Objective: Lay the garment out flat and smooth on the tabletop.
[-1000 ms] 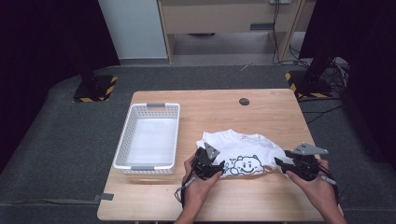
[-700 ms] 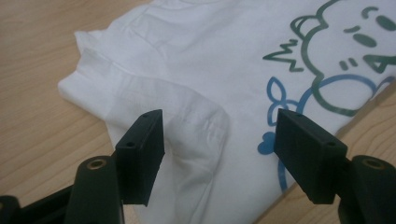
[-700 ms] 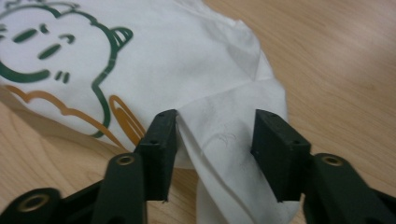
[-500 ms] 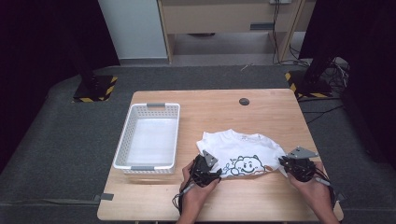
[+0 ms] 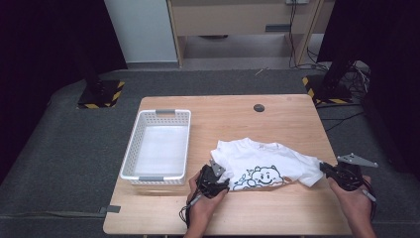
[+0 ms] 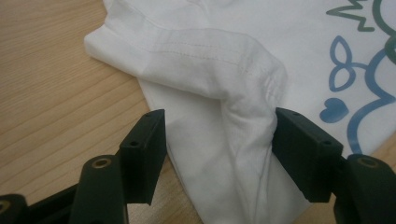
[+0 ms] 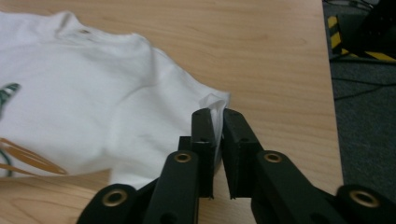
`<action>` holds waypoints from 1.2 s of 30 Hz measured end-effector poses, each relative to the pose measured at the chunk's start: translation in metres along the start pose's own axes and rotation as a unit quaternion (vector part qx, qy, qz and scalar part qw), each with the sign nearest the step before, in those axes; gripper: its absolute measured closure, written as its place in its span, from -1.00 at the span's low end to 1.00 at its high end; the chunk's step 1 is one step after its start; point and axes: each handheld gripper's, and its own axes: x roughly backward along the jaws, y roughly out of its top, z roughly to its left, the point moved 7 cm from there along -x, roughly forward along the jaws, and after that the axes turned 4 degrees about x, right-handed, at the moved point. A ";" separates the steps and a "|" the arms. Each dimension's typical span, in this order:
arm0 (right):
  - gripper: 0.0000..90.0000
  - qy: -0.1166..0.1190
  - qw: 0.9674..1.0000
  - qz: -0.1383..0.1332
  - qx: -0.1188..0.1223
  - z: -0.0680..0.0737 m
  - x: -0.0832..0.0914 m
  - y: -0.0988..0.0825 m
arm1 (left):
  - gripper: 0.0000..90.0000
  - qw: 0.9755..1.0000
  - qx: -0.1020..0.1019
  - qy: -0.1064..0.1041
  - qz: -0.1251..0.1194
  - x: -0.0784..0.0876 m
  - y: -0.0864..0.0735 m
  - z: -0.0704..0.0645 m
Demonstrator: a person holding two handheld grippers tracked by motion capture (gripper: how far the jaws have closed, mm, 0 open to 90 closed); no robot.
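A white T-shirt point(image 5: 265, 168) with a cartoon print lies crumpled on the wooden table point(image 5: 277, 213). My left gripper point(image 5: 220, 182) is at its lower left corner. In the left gripper view it point(image 6: 217, 135) stands open astride a raised fold of the shirt point(image 6: 210, 60); the right pad touches the cloth and the left pad is apart from it. My right gripper point(image 5: 324, 168) is at the shirt's right end. Its jaws have just been closing, and in the right gripper view it point(image 7: 217, 116) pinches the sleeve edge of the shirt point(image 7: 93, 102).
A white plastic basket point(image 5: 130, 148) stands on the left part of the table, close to the left gripper. A small black round cap point(image 5: 258, 107) sits near the far edge. The right gripper is close to the table's right edge.
The right gripper closed on the sleeve edge and moved to the right, drawing the sleeve out sideways. The left gripper stayed at the lower left corner of the shirt.
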 end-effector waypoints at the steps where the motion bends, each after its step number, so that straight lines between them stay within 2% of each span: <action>1: 0.71 -0.007 1.000 0.005 0.001 -0.003 -0.001 -0.003 | -0.20 1.000 0.001 0.001 0.001 0.001 0.000 0.001; 3: 0.37 -0.032 0.999 0.010 0.010 -0.007 -0.002 -0.006 | -0.20 1.000 0.001 0.002 0.002 0.002 -0.001 0.001; 5: 0.23 -0.040 0.999 -0.004 0.010 -0.006 0.003 -0.002 | -0.19 1.000 0.001 0.002 0.000 0.003 -0.001 0.001; 7: 0.15 -0.040 0.999 -0.023 0.022 0.001 0.009 0.005 | -0.17 1.000 0.001 0.003 -0.003 0.005 0.000 0.001; 9: 0.14 -0.023 0.999 -0.034 0.035 0.014 0.013 0.008 | -0.14 1.000 0.002 0.001 -0.010 0.007 0.002 0.001; 11: 0.17 0.008 0.998 -0.033 0.057 0.035 0.011 0.007 | -0.08 1.000 0.003 -0.001 -0.017 0.009 0.003 0.000; 13: 0.18 0.039 0.996 -0.027 0.082 0.056 0.006 0.004 | -0.03 1.000 0.000 -0.004 -0.024 0.011 0.006 -0.001; 16: 0.12 0.075 0.990 -0.007 0.119 0.083 -0.006 -0.004 | 0.03 1.000 -0.003 -0.006 -0.030 0.012 0.009 -0.002; 17: 0.12 0.075 0.990 -0.007 0.119 0.083 -0.006 -0.004 | 0.03 0.999 -0.002 -0.010 -0.033 0.012 0.010 -0.003; 19: 0.07 0.081 0.987 0.010 0.141 0.093 -0.015 -0.012 | 0.04 0.999 -0.006 -0.015 -0.036 0.011 0.012 -0.006; 20: 0.06 0.079 0.986 0.020 0.145 0.096 -0.019 -0.015 | 0.04 0.999 -0.010 -0.015 -0.036 0.010 0.013 -0.007; 23: 0.06 0.077 0.983 0.035 0.161 0.100 -0.027 -0.022 | 0.10 0.999 -0.020 -0.021 -0.036 0.003 0.015 -0.010; 25: 0.07 0.077 0.982 0.039 0.167 0.100 -0.029 -0.024 | 0.27 0.999 -0.033 -0.019 -0.037 0.000 0.016 -0.010; 28: 0.11 0.077 0.981 0.046 0.171 0.098 -0.029 -0.029 | 0.56 0.999 -0.034 -0.019 -0.034 -0.003 0.015 -0.007; 32: 0.21 0.075 0.983 0.050 0.161 0.091 -0.027 -0.030 | 0.88 0.998 -0.028 -0.016 -0.046 0.006 0.019 -0.004; 36: 0.26 0.071 0.985 0.054 0.150 0.084 -0.026 -0.031 | 0.91 0.998 -0.019 -0.010 -0.060 0.020 0.025 -0.003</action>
